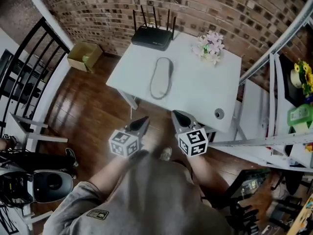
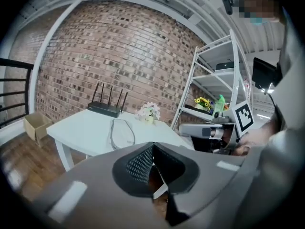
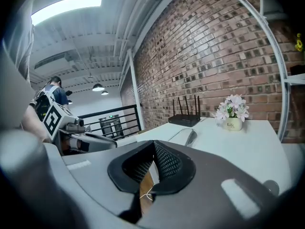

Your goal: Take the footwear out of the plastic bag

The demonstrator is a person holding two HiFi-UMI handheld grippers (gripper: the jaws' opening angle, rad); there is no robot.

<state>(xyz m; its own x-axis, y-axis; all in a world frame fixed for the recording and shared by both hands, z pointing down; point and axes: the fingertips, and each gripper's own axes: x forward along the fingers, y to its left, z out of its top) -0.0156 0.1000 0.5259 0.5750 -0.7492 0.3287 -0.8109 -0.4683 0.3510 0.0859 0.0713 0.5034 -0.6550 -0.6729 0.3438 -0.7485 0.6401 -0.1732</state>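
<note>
Room: brick wall (image 1: 98, 9) behind a white table (image 1: 195, 89).
Left gripper (image 1: 145, 118): jaws closed, empty, short of the table.
Bag (image 1: 161, 77): flat on the table, at 12 o'clock from both grippers, long axis 12 to 6; we judge neither gripper clearly nearer.
Right gripper (image 1: 174, 112): jaws closed, empty, aimed at the bag's near end.

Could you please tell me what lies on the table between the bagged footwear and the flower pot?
Nothing does: the head view shows only bare white table between the bagged footwear and the flower pot.
</note>
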